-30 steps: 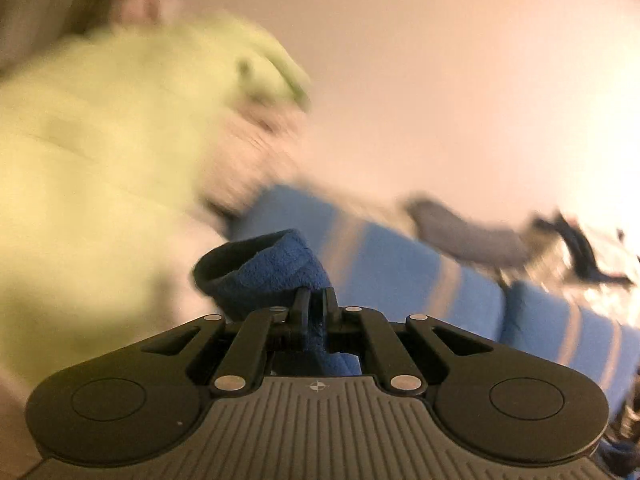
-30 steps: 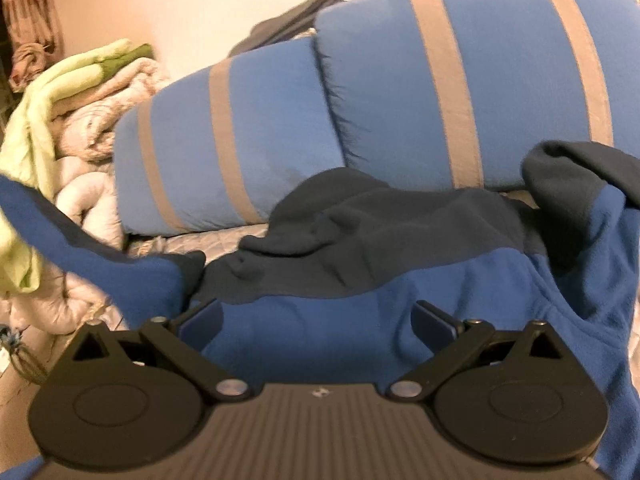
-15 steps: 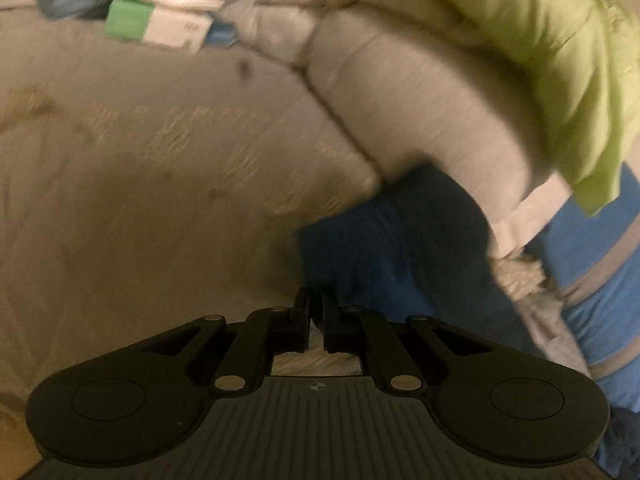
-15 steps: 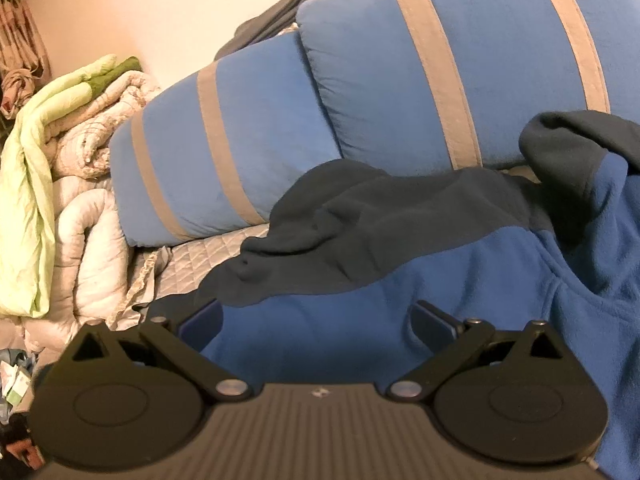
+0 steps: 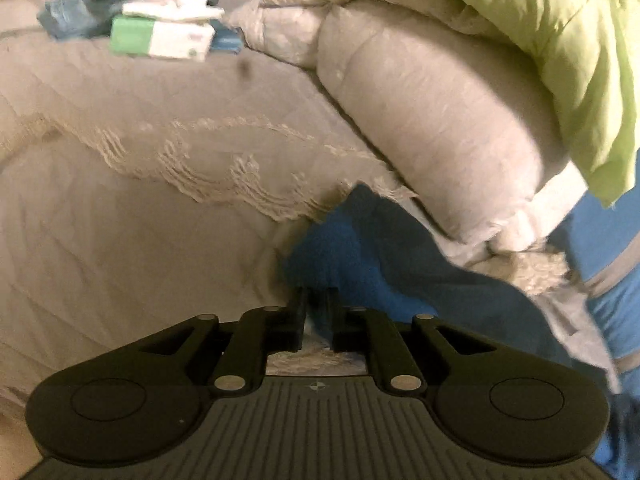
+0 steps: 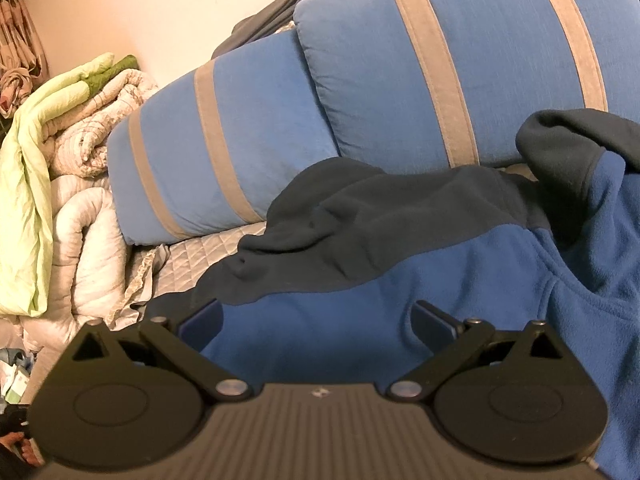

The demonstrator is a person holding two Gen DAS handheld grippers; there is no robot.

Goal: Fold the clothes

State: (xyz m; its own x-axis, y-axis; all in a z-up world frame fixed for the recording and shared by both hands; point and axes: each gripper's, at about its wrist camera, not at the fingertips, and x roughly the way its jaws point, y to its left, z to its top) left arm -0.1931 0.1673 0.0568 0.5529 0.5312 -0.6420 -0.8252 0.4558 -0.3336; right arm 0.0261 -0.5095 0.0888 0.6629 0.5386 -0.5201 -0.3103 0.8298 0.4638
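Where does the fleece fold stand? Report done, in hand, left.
Done: no finished fold shows; the blue fleece lies rumpled against the striped pillows.
In hand: the left hand-held gripper, nearly closed, holds a blue sleeve end low over the bedspread.
Left: the right hand-held gripper hangs open, gripping nothing.

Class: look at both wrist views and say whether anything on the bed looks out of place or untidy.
The blue fleece lies rumpled, one part bunched against the striped pillows. A green-and-white box sits loose on the bedspread beside crumpled cloth.
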